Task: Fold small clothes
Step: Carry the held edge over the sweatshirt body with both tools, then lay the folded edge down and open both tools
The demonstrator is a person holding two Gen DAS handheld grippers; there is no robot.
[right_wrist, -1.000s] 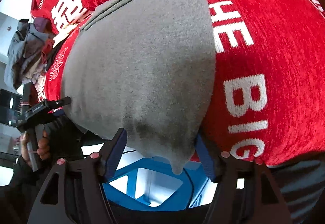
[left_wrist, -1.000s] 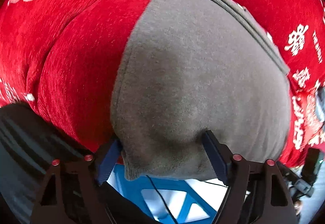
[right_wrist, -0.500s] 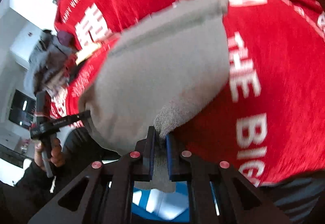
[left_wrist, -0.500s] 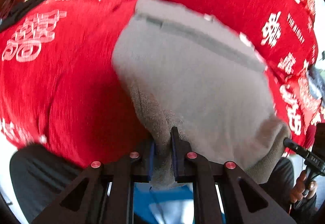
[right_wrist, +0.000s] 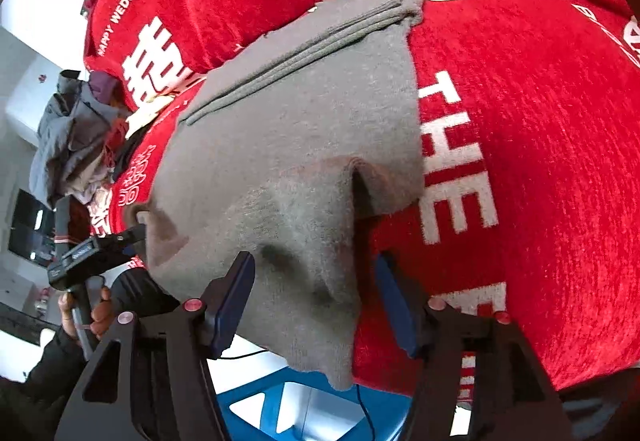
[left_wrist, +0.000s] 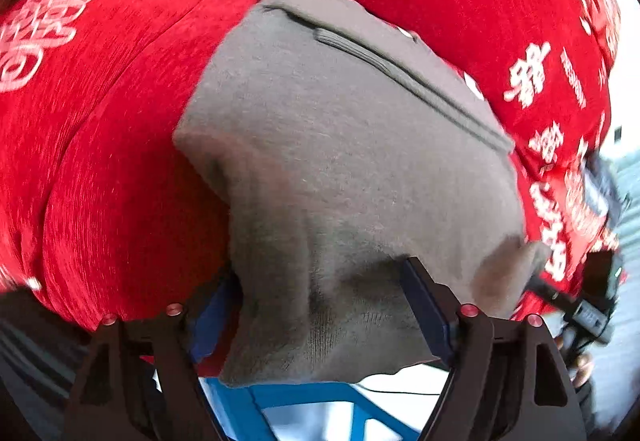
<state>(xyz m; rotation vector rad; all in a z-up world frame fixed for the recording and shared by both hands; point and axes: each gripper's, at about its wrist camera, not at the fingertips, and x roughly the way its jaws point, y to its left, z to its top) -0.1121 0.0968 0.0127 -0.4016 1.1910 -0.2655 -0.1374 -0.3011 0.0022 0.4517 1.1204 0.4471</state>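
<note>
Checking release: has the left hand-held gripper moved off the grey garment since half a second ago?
Yes. The left hand-held gripper opened; the grey garment lies loose between its fingers on the red cloth.

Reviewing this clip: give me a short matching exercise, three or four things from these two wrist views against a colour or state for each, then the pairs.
Things:
1. grey garment
2. red cloth
3. left gripper
4. pile of clothes

Colour or state:
A. printed with white lettering
B. heaped at the far left of the right wrist view
C. fingers spread apart
D. lying on the cloth, near edge hanging over

Pairs: 1-D, 2-A, 3-C, 4-B
</note>
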